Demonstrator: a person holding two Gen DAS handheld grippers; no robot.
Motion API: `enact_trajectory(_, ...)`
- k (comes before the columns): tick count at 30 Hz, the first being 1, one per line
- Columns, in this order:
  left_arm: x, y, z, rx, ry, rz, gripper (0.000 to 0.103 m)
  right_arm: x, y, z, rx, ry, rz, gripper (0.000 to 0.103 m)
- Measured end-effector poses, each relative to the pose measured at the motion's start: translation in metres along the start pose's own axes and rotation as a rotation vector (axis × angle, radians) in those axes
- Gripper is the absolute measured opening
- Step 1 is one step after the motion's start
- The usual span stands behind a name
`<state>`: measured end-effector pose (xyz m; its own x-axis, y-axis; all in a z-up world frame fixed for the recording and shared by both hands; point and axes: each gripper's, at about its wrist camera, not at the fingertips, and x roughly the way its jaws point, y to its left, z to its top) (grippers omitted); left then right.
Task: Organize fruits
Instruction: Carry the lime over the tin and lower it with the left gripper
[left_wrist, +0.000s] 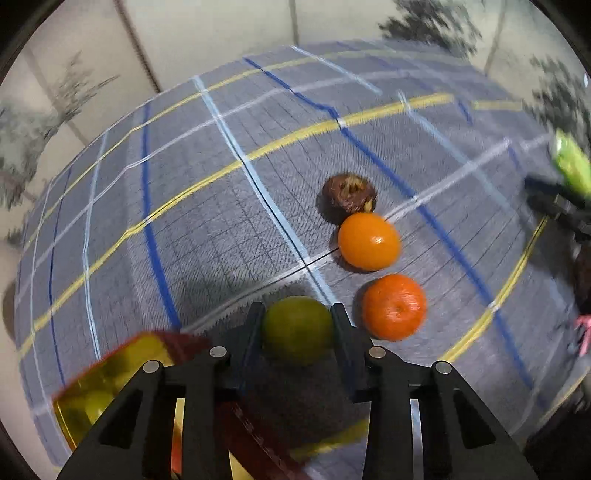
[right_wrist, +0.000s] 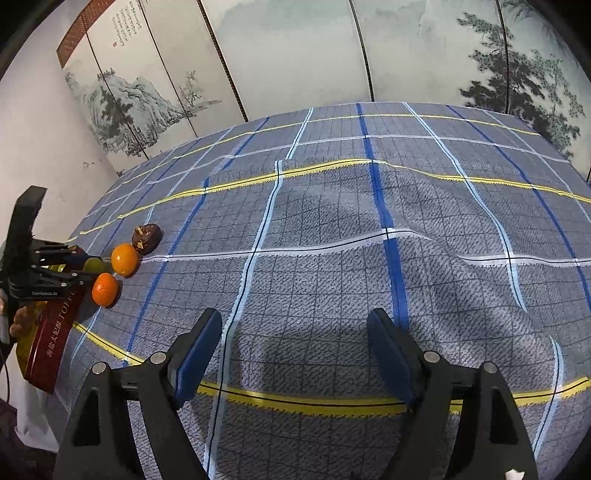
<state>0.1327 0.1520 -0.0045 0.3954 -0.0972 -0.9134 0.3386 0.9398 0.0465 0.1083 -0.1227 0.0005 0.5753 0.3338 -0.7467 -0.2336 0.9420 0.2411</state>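
Left wrist view: the left gripper (left_wrist: 297, 325) has its two fingers (left_wrist: 255, 325) pressed against the sides of a green fruit (left_wrist: 297, 328), holding it above the plaid tablecloth (left_wrist: 207, 236). Just right of it lies a deep orange mandarin (left_wrist: 393, 307), and beyond that a lighter orange (left_wrist: 368, 240) touching a dark brown fruit (left_wrist: 349, 197); the three make a short row. Under the gripper's left side sits a red box with a yellow clear lid (left_wrist: 110, 380), blurred.

Right wrist view: the right gripper (right_wrist: 295, 350) hangs with its blue-padded fingers (right_wrist: 199, 350) spread wide and nothing between them, over the middle of the cloth (right_wrist: 332, 258). Near the table's left edge the left gripper (right_wrist: 88, 267) clasps the green fruit (right_wrist: 93, 264), beside the mandarin (right_wrist: 105, 289), the orange (right_wrist: 125, 259) and the brown fruit (right_wrist: 147, 238). The red box (right_wrist: 51, 339) lies at that edge, partly overhanging it.
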Motion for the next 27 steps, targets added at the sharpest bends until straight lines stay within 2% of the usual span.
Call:
enact_trajectory(7,-0.073,-0.006,-0.026,-0.193,-0.165,-0.033,0.037,0.002,0.001,0.0,-0.006,0.008,-0.01,0.082)
enact_trajectory(10,-0.099,-0.013,-0.043,-0.234,-0.214,-0.002,0.037,0.002,0.001,0.0,-0.005,0.008,-0.01,0.082)
enact_trajectory(14,-0.118,-0.013,-0.063,-0.285,-0.236,0.019,0.037,0.002,0.001,0.0,-0.007,0.008,-0.011,0.082)
enact_trajectory(17,-0.128,-0.01,-0.081,-0.322,-0.249,0.063,0.037,0.002,0.001,0.0,-0.008,0.009,-0.012,0.082)
enact_trajectory(24,-0.135,-0.005,-0.113,-0.354,-0.262,0.169,0.037,0.005,0.003,-0.001,-0.017,0.014,-0.021,0.084)
enact_trajectory(27,-0.134,0.001,-0.127,-0.376,-0.258,0.177,0.037,0.005,0.004,-0.001,-0.02,0.016,-0.028,0.085)
